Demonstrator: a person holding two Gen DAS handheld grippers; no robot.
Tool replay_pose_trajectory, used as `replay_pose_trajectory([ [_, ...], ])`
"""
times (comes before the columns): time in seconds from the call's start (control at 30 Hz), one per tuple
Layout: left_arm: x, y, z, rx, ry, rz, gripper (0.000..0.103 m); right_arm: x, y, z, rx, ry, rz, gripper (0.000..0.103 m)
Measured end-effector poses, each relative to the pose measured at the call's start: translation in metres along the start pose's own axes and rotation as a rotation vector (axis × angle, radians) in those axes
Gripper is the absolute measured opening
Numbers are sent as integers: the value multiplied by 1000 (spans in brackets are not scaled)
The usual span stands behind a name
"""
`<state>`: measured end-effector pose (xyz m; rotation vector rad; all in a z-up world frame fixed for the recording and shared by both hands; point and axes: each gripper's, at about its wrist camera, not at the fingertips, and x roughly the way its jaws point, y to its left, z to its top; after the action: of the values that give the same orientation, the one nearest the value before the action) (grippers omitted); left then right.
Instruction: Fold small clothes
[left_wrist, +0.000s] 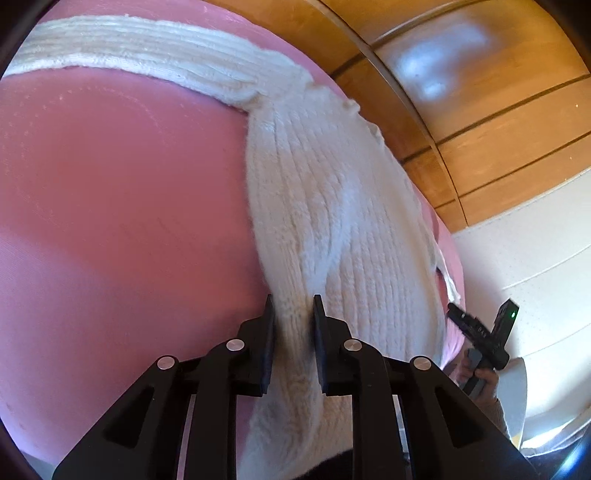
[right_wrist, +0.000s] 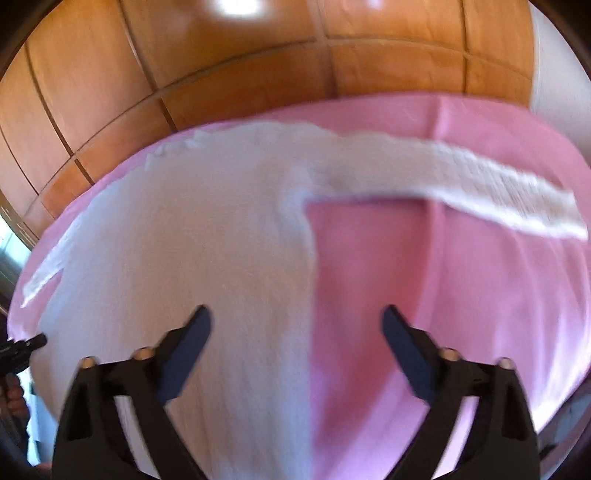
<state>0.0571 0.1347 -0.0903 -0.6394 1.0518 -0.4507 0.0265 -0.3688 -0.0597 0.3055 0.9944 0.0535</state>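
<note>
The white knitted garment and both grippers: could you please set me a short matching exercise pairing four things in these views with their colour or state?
Things:
1. left gripper
2. right gripper
3. knitted garment
4. cover

States:
A. pink, spread under the garment
B. jaws wide apart, nothing pinched
C. white and ribbed, lying on the cover with a sleeve stretched out
D. closed on a bunched fold of knit

Pairs: 1-D, 2-B, 3-C, 4-A
</note>
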Motion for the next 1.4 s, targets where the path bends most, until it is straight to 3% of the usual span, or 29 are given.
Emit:
replay_pose_trajectory([
  [0.03,0,-1,-2,5,8,-5,16,-3,-5,-10,12,32,22,62],
  [0.1,-2,-3,-7,15,15,0,16,-5,-6,-23,22,73,72,53],
  [0.23,-3,-3,-14,16,24,12,16,-8,12,-49,-28,153,157,51],
  [0.3,-4,-1,-16,12,30,10,16,-5,26,-59,-93,189,141,49],
  [0.37,-6,0,-18,8,28,11,16,-2,39,-63,-166,212,85,24],
  [0.4,-7,0,-19,10,27,11,16,-4,42,-62,-184,212,65,7],
  [0.47,-15,-6,-19,36,-2,13,8,-19,45,-55,-196,177,77,6],
  [0.6,-35,-20,-16,73,-46,-67,6,-72,47,-32,-218,37,145,5],
  [0.7,-34,-20,-18,97,-13,-42,5,-80,34,-31,-227,24,81,5],
  [0.73,-26,-17,-20,108,25,5,7,-68,24,-34,-210,56,41,5],
  [0.8,-10,-1,-23,89,77,174,7,-47,16,-44,-209,121,-17,5],
  [0.87,-14,9,-21,39,47,178,7,-32,17,-54,-220,160,-32,5],
  [0.97,-29,-6,-14,82,-76,252,7,-14,20,-59,-227,192,-37,6],
  [1.07,-25,-32,-8,145,-122,206,7,-16,10,-60,-201,198,-15,11],
  [1.13,-12,-50,-6,216,-117,214,7,-21,-3,-55,-159,192,6,50],
  [1.2,7,-62,-11,275,-97,247,7,-34,-13,-51,-112,154,18,52],
  [1.23,18,-66,-12,295,-88,266,16,-39,-22,-47,-78,138,27,52],
  [1.27,29,-70,-13,316,-75,288,37,-42,-34,-41,-19,107,35,54],
  [1.33,43,-81,-14,342,-98,339,58,-46,-54,-30,104,50,44,70],
  [1.4,51,-87,-14,371,-114,390,59,-48,-85,-18,270,-14,69,70],
])
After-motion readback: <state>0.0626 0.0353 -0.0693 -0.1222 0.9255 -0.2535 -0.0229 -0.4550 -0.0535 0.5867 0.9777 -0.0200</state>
